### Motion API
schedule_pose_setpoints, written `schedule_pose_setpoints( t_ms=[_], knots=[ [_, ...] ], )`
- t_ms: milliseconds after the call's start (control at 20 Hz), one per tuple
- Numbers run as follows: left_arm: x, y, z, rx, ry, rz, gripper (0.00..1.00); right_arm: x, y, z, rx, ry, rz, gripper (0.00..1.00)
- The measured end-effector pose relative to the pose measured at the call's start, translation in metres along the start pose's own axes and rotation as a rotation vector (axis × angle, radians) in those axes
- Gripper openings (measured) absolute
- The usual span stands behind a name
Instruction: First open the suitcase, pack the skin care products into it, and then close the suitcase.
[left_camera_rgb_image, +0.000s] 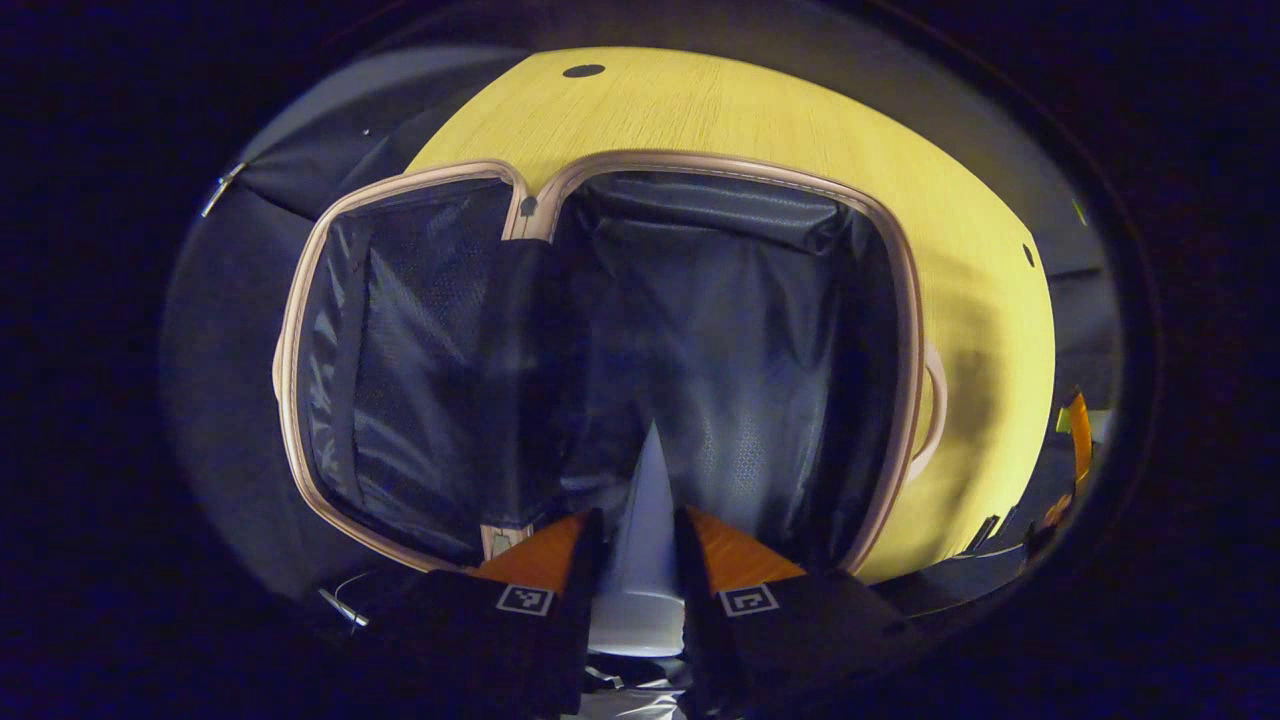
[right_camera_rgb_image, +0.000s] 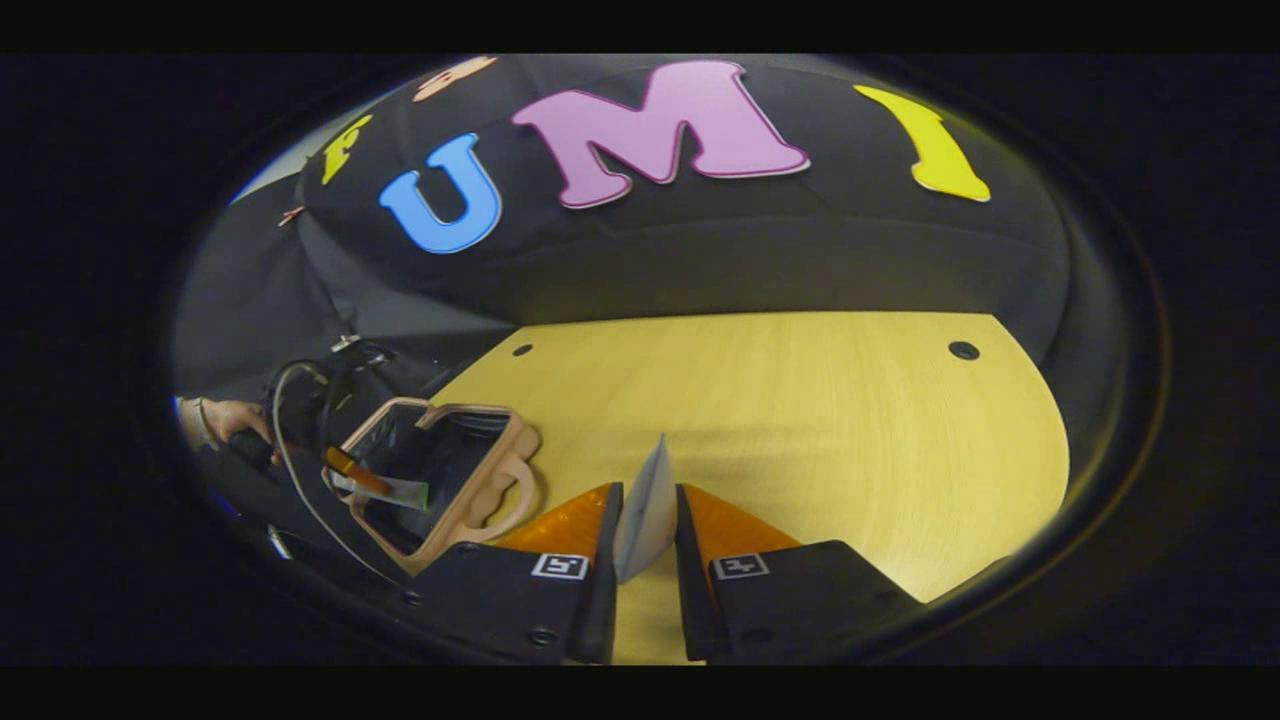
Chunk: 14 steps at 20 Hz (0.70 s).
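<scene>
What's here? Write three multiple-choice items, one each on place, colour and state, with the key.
1. The left gripper holds its tube: A on the floor; B over the suitcase; C against the wall.
2. The table is: A yellow; B white; C red.
3. The suitcase is: A zipped shut; B upside down; C open.
Key: B, the suitcase's inside lies just beyond the tube; A, yellow wood grain shows; C, its rim is spread and its inside is in plain view.

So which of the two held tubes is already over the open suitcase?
The left gripper's tube: it hangs above the suitcase lining. The right gripper's tube is over bare table.
</scene>
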<state>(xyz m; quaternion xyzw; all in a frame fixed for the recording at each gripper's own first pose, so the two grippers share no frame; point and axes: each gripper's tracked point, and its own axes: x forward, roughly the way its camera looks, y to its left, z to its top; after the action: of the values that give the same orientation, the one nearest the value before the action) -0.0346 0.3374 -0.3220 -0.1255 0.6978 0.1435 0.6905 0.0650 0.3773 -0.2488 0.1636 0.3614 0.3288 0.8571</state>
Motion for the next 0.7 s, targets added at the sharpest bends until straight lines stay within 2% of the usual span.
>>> schedule_pose_setpoints(
  t_ms=[150, 250, 300, 400, 550, 600, 650, 700],
  knots=[
    [0.009, 0.003, -0.021, -0.016, 0.075, -0.041, 0.46, -0.006, 0.026, 0.000, -0.025, -0.006, 0.009, 0.30],
    [0.021, 0.007, -0.042, -0.037, 0.134, -0.070, 0.42, -0.005, 0.041, 0.002, -0.039, -0.014, 0.012, 0.30],
    [0.030, 0.015, -0.049, -0.017, 0.143, -0.050, 0.42, -0.006, 0.048, 0.002, -0.044, -0.019, 0.012, 0.30],
    [0.037, 0.016, -0.044, -0.002, 0.121, -0.051, 0.39, -0.002, 0.061, -0.001, -0.045, -0.003, 0.015, 0.30],
    [0.039, 0.016, -0.020, 0.021, 0.035, -0.052, 0.38, 0.006, 0.100, -0.004, -0.064, 0.028, 0.065, 0.30],
    [0.036, 0.017, -0.013, 0.033, 0.005, -0.052, 0.42, 0.008, 0.116, -0.009, -0.071, 0.048, 0.097, 0.38],
    [0.032, 0.017, -0.010, 0.038, -0.031, -0.068, 0.39, 0.011, 0.135, -0.015, -0.058, 0.074, 0.136, 0.22],
    [0.029, 0.014, -0.004, 0.042, -0.064, -0.092, 0.39, 0.019, 0.156, -0.023, -0.030, 0.114, 0.172, 0.37]
  ],
)
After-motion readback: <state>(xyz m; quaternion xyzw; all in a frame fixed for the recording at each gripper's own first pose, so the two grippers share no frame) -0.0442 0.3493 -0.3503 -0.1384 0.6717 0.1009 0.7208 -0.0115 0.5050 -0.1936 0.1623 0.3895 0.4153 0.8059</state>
